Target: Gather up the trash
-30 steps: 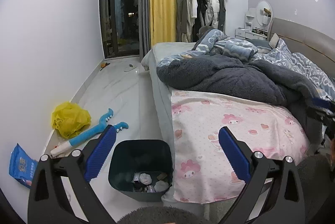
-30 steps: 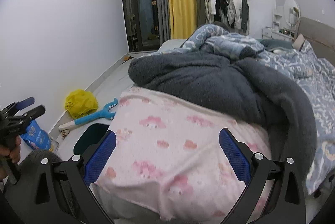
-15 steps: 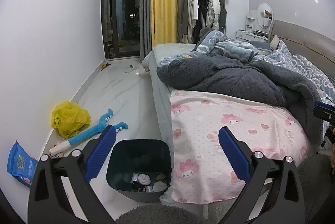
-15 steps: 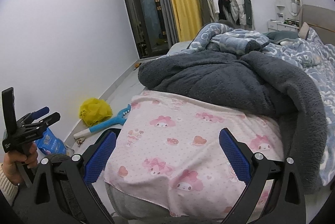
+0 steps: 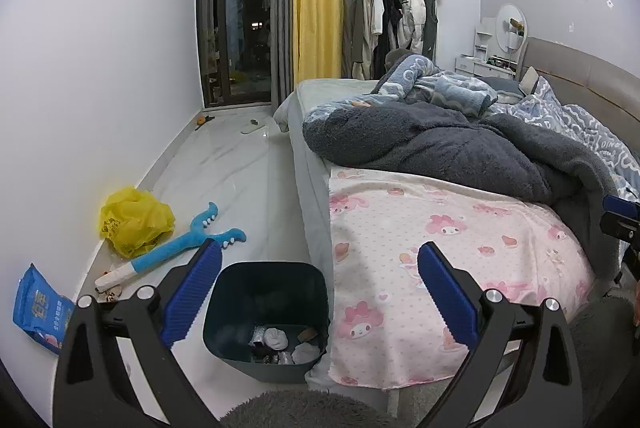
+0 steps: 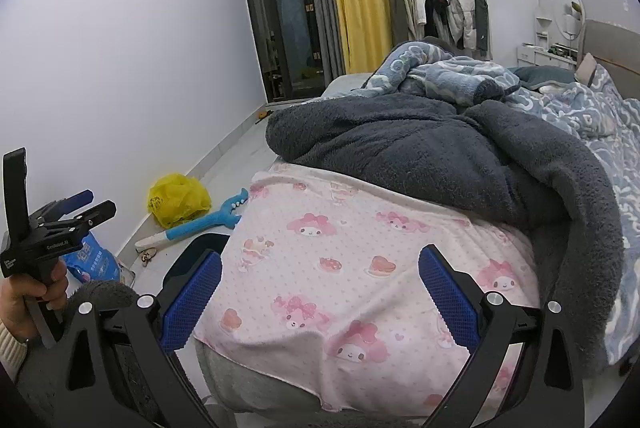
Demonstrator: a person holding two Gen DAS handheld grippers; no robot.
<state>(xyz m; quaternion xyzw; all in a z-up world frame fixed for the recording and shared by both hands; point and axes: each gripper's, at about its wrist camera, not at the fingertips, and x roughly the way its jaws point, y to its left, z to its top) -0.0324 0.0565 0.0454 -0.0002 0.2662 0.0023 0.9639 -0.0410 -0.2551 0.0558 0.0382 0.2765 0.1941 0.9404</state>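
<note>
Left tongs (image 5: 318,282) and right tongs (image 6: 320,288) are both gaping wide, gripping nothing. Dark bin (image 5: 266,312) is standing on the floor beside the bed (image 5: 440,240), holding crumpled trash (image 5: 280,342).

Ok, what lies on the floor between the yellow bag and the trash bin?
In the left wrist view, only the blue toy lies between yellow bag and trash bin.

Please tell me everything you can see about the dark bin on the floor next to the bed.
The bin is dark teal, probably plastic, squarish with rounded corners and no lid. It stands upright on the pale floor, close against the bed's side, under the edge of the pink blanket. At its bottom lie crumpled white tissues and small scraps; most of it is empty.
</note>
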